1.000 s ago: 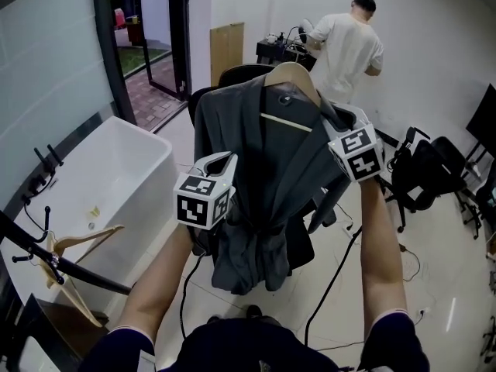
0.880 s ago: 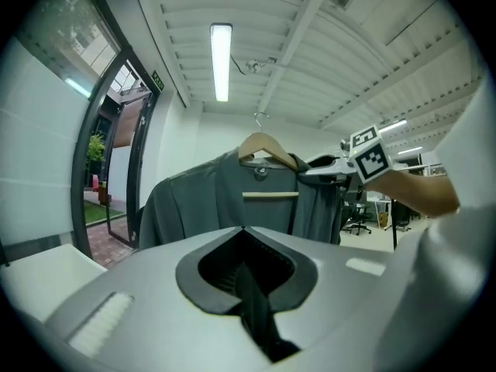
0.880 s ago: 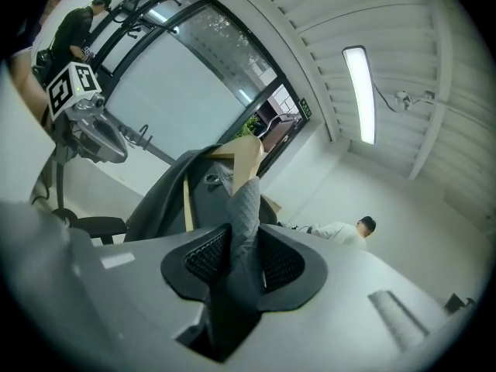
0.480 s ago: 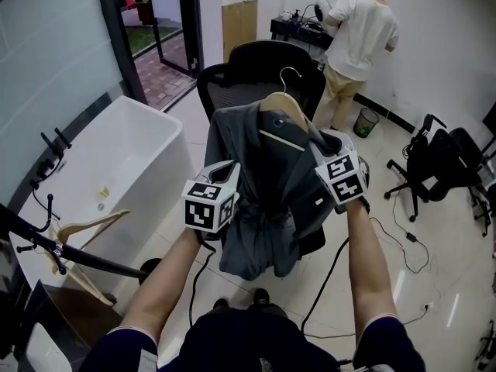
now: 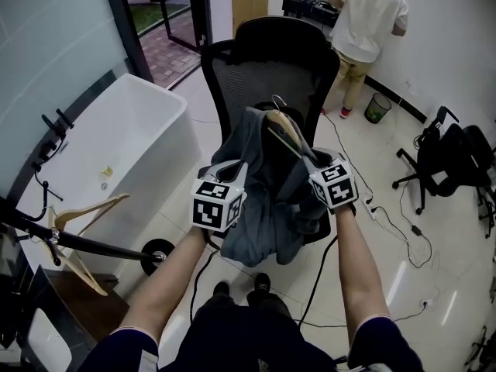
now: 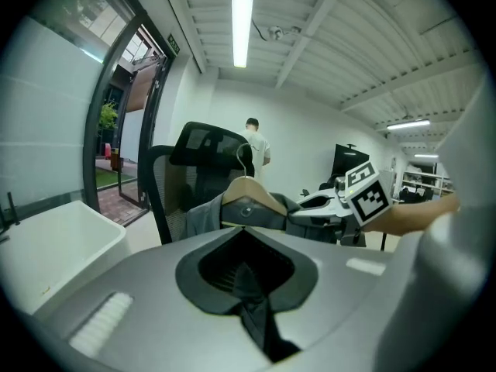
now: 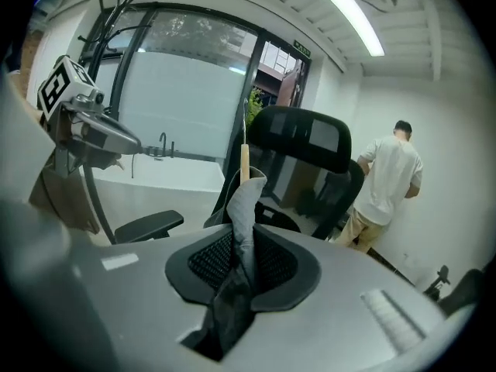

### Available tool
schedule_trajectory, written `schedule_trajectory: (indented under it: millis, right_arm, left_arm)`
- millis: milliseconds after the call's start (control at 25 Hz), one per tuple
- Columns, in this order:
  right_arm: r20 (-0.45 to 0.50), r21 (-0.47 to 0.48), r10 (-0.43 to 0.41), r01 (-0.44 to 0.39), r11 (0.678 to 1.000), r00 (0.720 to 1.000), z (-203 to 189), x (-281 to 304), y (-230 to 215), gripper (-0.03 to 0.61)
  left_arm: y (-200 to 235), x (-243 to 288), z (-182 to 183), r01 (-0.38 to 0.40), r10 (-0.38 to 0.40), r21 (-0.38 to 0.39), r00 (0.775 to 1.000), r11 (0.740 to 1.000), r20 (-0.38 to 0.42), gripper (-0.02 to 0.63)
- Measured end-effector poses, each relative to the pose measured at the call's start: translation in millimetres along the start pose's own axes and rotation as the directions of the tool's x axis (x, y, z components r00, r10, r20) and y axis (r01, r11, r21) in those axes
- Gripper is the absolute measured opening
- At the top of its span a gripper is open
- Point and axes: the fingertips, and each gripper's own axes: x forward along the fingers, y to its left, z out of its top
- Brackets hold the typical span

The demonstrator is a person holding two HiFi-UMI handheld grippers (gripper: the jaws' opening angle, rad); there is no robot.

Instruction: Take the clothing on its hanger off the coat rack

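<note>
Head view: the left gripper (image 5: 231,173) and the right gripper (image 5: 316,165) flank the grey robe (image 5: 263,223). The robe hangs on its wooden hanger (image 5: 285,130) in front of a black office chair (image 5: 271,53), well apart from the coat rack (image 5: 85,246) at lower left.

Left gripper view: the jaws stand almost together, and a thin strip of the robe's dark cloth is pinched between them.

Right gripper view: the jaws are narrow and have just been closing. A fold of the robe is clamped between the pads, and the hanger's end stands just beyond.
</note>
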Motion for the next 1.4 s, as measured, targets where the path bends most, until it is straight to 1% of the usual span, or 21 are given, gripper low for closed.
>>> schedule_trajectory:
  millis: [200,440,600,720,840,1120,1200,1240,1280,1360,1400]
  right_arm:
    - [-0.040,0.077,0.066,-0.063,0.995,0.997,-38.7,20.2,12.9,0.060]
    - [-0.040,0.156,0.142,-0.134,0.979,0.989,-69.6,46.0,28.4,0.057]
    - [-0.042,0.212,0.167,-0.155,0.965,0.985,-95.6,51.8,27.5,0.057]
    - [-0.059,0.237,0.191,-0.172,0.956,0.980,-118.0,55.5,31.4,0.055]
    - [-0.055,0.263,0.213,-0.191,0.946,0.976,-136.5,58.2,38.6,0.055]
    - [-0.055,0.305,0.246,-0.218,0.927,0.968,-168.0,69.9,44.1,0.052]
    - [-0.064,0.318,0.240,-0.208,0.925,0.969,-179.5,76.7,42.6,0.052]
    - [-0.071,0.325,0.232,-0.197,0.925,0.970,-185.4,80.3,40.6,0.017]
    - [-0.080,0.329,0.226,-0.188,0.925,0.971,-190.9,83.3,38.9,0.015]
    - [-0.103,0.326,0.224,-0.180,0.928,0.969,-200.8,87.9,37.8,0.022]
    - [-0.111,0.329,0.228,-0.181,0.927,0.967,-205.4,89.0,38.3,0.055]
  left_arm:
    - [-4.7,11.1,-22.1,-0.009,0.008,-0.017,0.999,1.000,-0.049,0.012]
    - [-10.1,24.2,-47.3,-0.026,0.022,-0.036,0.995,0.999,-0.097,0.012]
    - [-16.8,29.7,-66.8,-0.034,0.028,-0.050,0.992,0.998,-0.127,0.012]
    - [-19.9,35.7,-84.4,-0.040,0.030,-0.065,0.988,0.997,-0.153,0.012]
    - [-25.0,42.7,-100.1,-0.044,0.029,-0.083,0.984,0.996,-0.177,0.012]
    - [-35.4,58.8,-127.0,-0.056,0.031,-0.109,0.976,0.992,-0.216,0.012]
    - [-37.3,63.6,-133.0,-0.061,0.034,-0.113,0.974,0.992,-0.225,0.012]
    - [-38.1,66.2,-135.8,-0.063,0.035,-0.115,0.973,0.991,-0.229,0.012]
    - [-39.0,68.7,-138.4,-0.064,0.035,-0.117,0.972,0.991,-0.233,0.012]
    - [-40.6,73.1,-142.2,-0.063,0.033,-0.120,0.971,0.991,-0.239,0.012]
    - [-41.8,75.0,-143.5,-0.061,0.031,-0.121,0.970,0.991,-0.242,0.012]
